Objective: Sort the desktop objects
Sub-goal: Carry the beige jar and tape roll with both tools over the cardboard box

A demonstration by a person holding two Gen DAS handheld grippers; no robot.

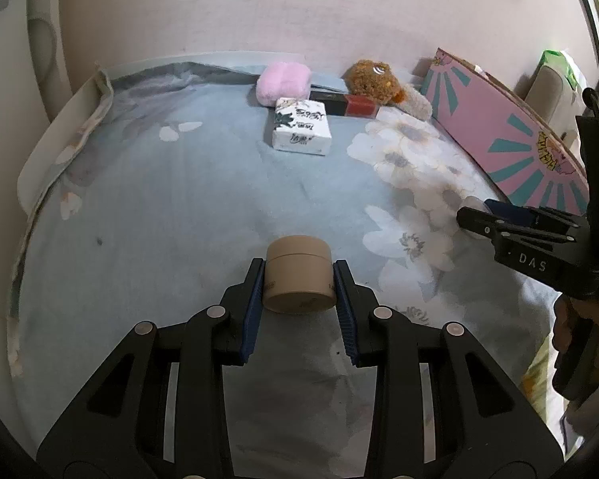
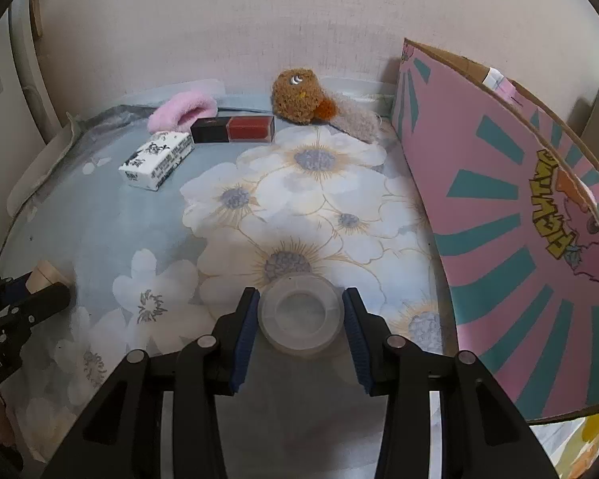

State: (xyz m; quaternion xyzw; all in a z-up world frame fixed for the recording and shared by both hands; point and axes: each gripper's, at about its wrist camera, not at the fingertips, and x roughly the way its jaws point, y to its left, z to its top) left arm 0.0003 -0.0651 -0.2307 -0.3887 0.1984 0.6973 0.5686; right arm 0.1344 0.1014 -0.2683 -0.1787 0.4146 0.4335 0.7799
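A tan round jar [image 1: 299, 279] stands on the floral cloth [image 1: 159, 199]. My left gripper [image 1: 299, 267] is shut on it, with the blue pads pressed against both of its sides. In the right wrist view a clear tape roll [image 2: 301, 319] lies flat on the cloth, and my right gripper [image 2: 301, 295] is shut on it, a pad touching each side. From the left wrist view the right gripper [image 1: 475, 215] shows at the right edge. The left gripper [image 2: 48, 283] with its jar appears at the far left of the right wrist view.
At the back lie a white printed tissue pack [image 1: 301, 131], a pink fluffy item [image 1: 283, 82], a black and red box [image 1: 345, 103] and a brown plush toy [image 1: 373, 80]. A pink cardboard box [image 2: 519, 219] stands along the right side, and a wall rises behind.
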